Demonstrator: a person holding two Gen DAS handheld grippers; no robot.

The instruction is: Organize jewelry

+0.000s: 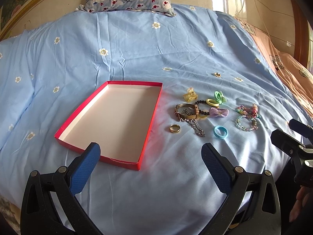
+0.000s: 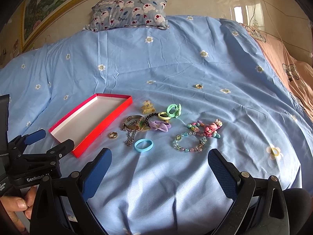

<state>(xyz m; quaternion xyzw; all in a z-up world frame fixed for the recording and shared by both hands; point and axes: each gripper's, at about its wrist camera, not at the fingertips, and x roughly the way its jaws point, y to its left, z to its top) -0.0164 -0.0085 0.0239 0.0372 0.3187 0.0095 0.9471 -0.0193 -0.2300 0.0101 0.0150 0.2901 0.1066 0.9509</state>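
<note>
A: On the blue flowered bedsheet (image 2: 176, 62), you are facing a job I judge barely started. The red tray (image 1: 150, 121) is lying to the left of the pile with nothing inside it, and every piece is sitting out on the cloth

B: So what are you counting as left?

A: All of it, I think. The gold ring (image 1: 174, 128) is lying nearest the tray, the watch (image 1: 187, 112) and the chain (image 1: 197, 129) are touching each other just right of it, and the blue hair band (image 2: 143, 145) is sitting near you. The clear bead bracelet (image 2: 188, 141) and the pink charm bracelet (image 2: 207, 129) are lying further right. One small ring (image 2: 198, 86) is resting well apart, on the far side of the pile

B: And your tools?

A: You are holding the left gripper (image 1: 150, 152) with its fingers spread apart over the tray's near corner, gripping nothing. The right gripper (image 2: 159, 160) is hanging equally wide over bare sheet, just short of the blue band

B: Any writing?

A: "GenRobot AI" is showing on the left gripper's body in the right view. The pillow (image 2: 130, 11) is carrying small script too blurred for me to read
</note>
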